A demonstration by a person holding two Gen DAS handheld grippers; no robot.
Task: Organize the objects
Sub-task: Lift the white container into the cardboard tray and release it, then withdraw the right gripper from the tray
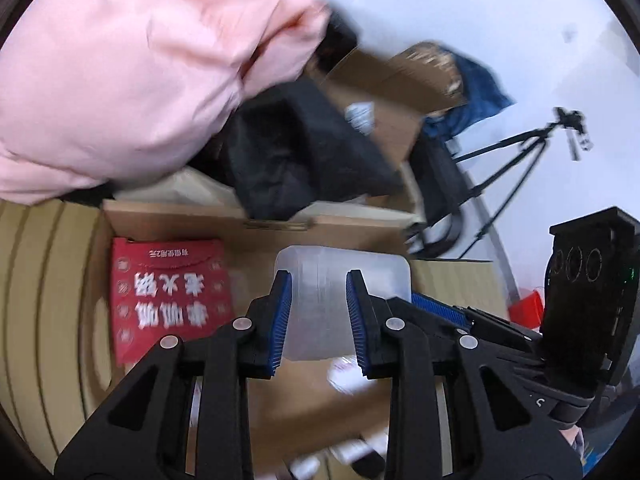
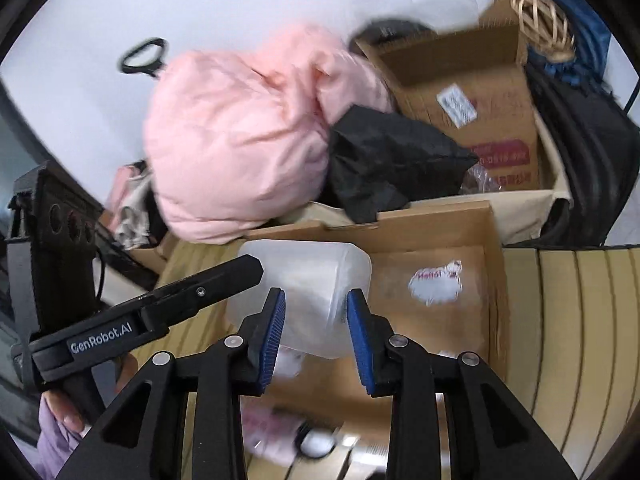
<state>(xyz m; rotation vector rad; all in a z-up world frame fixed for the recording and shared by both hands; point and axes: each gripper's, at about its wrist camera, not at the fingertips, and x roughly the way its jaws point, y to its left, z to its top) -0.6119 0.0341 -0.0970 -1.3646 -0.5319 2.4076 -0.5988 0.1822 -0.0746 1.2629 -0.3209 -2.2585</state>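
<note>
A translucent white plastic container (image 1: 340, 280) hangs over an open cardboard box (image 1: 256, 226). It also shows in the right wrist view (image 2: 308, 280). My left gripper (image 1: 319, 320) has its blue pads on either side of the container, shut on it. My right gripper (image 2: 316, 334) is shut on the same container from the other side. A red packet with white characters (image 1: 170, 296) lies in the box at the left. A white sticker (image 2: 436, 282) lies on the box floor.
A pink padded jacket (image 2: 240, 140) and a black bag (image 2: 392, 160) are piled behind the box. A second open cardboard box (image 2: 472, 92) stands at the back right with a wicker ball (image 2: 540, 16). A tripod (image 1: 520, 172) stands at the right.
</note>
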